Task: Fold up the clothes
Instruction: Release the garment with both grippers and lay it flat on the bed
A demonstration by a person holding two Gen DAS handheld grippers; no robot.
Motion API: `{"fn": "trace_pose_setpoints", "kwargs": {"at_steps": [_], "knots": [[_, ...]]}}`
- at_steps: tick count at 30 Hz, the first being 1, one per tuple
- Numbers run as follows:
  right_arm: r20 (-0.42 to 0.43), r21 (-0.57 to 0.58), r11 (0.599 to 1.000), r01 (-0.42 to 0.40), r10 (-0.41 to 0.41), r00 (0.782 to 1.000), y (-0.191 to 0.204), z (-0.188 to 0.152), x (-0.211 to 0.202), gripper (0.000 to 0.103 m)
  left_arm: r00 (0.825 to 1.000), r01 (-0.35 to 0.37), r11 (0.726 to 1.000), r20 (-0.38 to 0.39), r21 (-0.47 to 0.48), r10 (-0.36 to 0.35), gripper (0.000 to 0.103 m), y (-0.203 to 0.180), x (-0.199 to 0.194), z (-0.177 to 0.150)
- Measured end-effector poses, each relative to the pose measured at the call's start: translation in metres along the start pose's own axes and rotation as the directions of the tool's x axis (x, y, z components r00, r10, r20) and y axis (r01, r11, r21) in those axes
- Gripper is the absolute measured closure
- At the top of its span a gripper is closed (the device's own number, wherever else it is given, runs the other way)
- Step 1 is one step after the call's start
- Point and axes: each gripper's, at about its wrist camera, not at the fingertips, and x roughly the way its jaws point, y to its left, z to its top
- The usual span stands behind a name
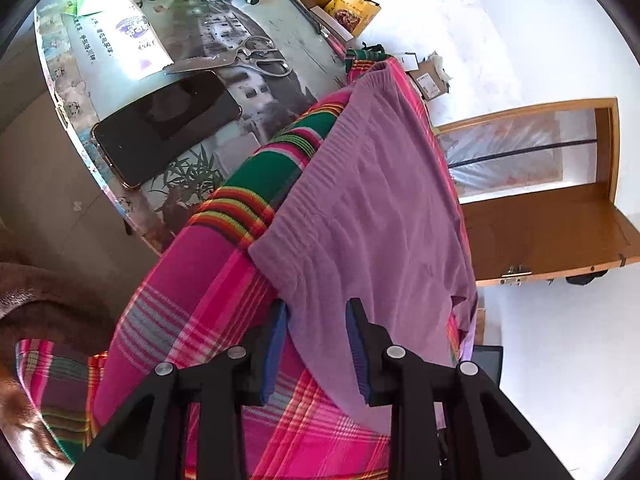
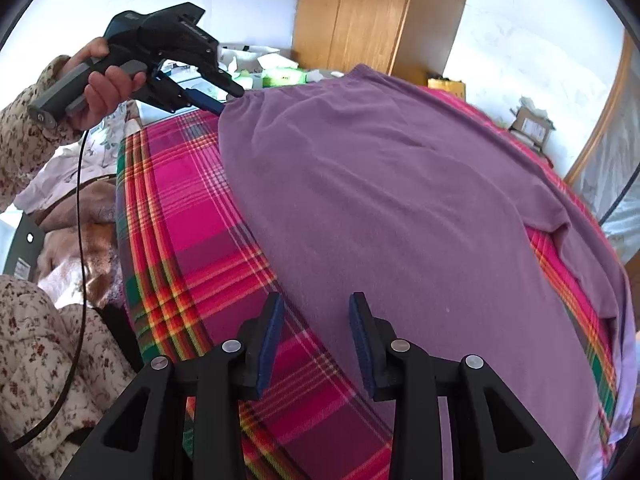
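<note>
A purple garment (image 2: 400,200) lies spread flat on a pink plaid blanket (image 2: 180,208). My right gripper (image 2: 318,300) is open just above the garment's near edge, and the cloth runs between its blue pads (image 2: 272,336) without being pinched. My left gripper (image 2: 230,98), held by a hand, reaches the garment's far corner. In the left wrist view the garment (image 1: 372,200) shows a ribbed band along its left edge. There the left gripper (image 1: 318,308) is open, with the near corner of the cloth lying between its fingers.
Beside the blanket (image 1: 208,304) stands a glass-topped table (image 1: 280,40) with a black phone (image 1: 164,128), scissors (image 1: 256,58) and paper packets. A wooden wardrobe (image 2: 360,12), a cardboard box (image 2: 532,124) and a door (image 1: 540,224) stand beyond. A floral sleeve (image 2: 24,128) is at left.
</note>
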Motion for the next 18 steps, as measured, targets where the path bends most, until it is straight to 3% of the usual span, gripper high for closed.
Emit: {"fn": "trace_pose_setpoints", "kwargs": {"at_steps": [3, 6, 7, 10, 18], "knots": [[0.008, 0.016, 1.000, 0.005, -0.006, 1.000, -0.001, 0.004, 0.004, 0.068, 1.000, 0.004, 1.000, 0.002, -0.006, -0.004, 0.076, -0.001, 0.002, 0.002], [0.013, 0.060, 0.998, -0.016, 0.015, 1.000, -0.007, 0.005, 0.007, 0.068, 1.000, -0.019, 1.000, 0.004, -0.025, 0.019, 0.097, 0.003, 0.006, 0.005], [0.013, 0.070, 0.997, -0.019, 0.018, 1.000, -0.008, 0.006, 0.008, 0.070, 1.000, -0.017, 0.999, 0.005, -0.036, 0.017, 0.097, 0.005, 0.007, 0.005], [0.009, 0.074, 0.997, -0.009, 0.008, 1.000, -0.006, 0.007, 0.008, 0.093, 1.000, -0.012, 0.999, 0.017, -0.048, 0.013, 0.100, 0.008, 0.006, 0.004], [0.017, 0.125, 0.992, -0.026, 0.025, 1.000, -0.002, 0.006, 0.001, 0.100, 0.996, 0.015, 0.998, 0.084, -0.054, -0.010, 0.101, 0.010, -0.015, -0.006]]}}
